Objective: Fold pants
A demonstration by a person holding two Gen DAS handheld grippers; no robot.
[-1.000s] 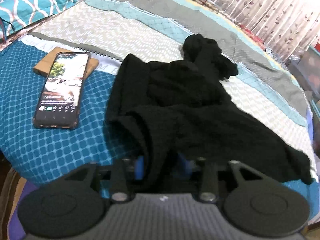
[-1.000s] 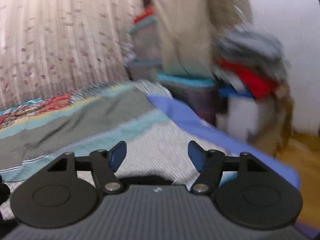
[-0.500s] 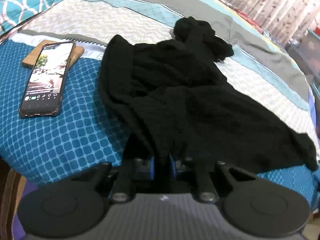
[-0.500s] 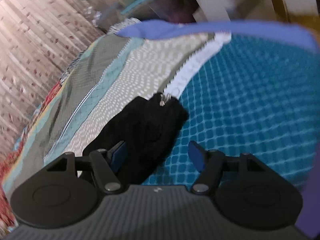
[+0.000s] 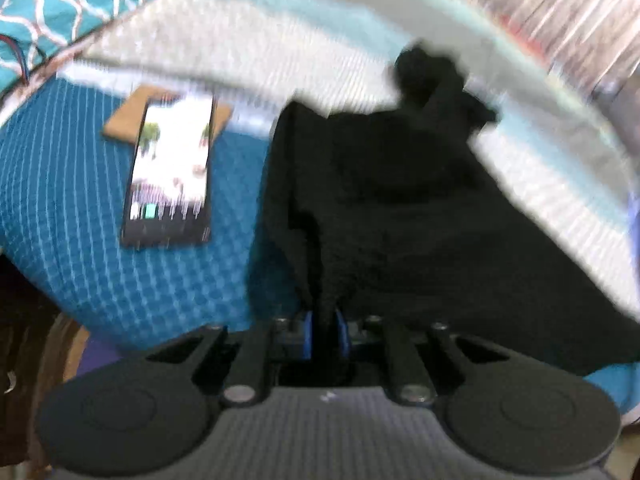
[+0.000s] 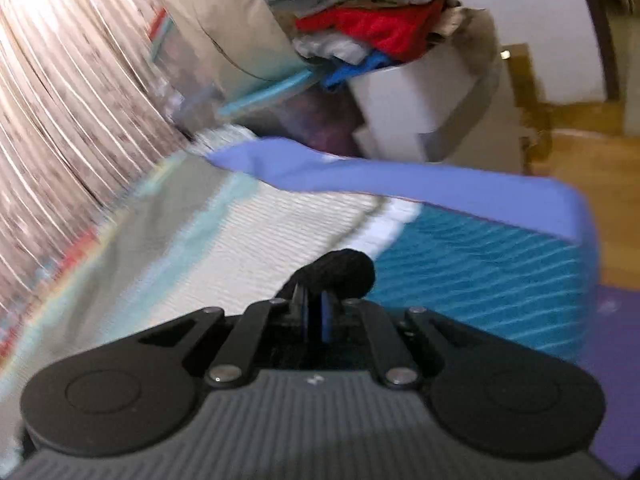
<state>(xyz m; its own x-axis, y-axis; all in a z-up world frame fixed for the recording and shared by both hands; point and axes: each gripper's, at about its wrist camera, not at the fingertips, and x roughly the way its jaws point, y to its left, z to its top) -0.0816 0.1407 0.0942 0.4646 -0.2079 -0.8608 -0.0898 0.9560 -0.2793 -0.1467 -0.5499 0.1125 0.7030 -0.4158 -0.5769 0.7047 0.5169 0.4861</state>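
From the left wrist we see our left gripper (image 5: 324, 332) low at the near edge of the bed (image 5: 80, 184), its blue pads drawn close and pinching a fold of the black pants (image 5: 400, 200) between them; those jaws have just been closing on that fold. The pants lie crumpled across the bedspread, spreading away from the gripper toward the upper right, with a bunched end near the far striped band of the cover. Left of the pants, a phone (image 5: 170, 176) with a lit screen lies on the blue checked part of the cover, its far end resting over a thin brown board (image 5: 124, 120). A teal patterned pillow (image 5: 68, 4) sits in the upper left corner. The whole view is smeared with motion blur.

From the right wrist we see our right gripper (image 6: 315, 316) with its pads nearly together; its jaws have just been closing, and a dark roll of the pants (image 6: 340, 272) sticks out just past the tips, caught between them. Beyond it the bed (image 6: 480, 256) shows its blue checked corner and a violet sheet edge (image 6: 400, 180). A curtain (image 6: 60, 100) hangs at the left, and a heap of clothes (image 6: 372, 28) rises behind the bed.
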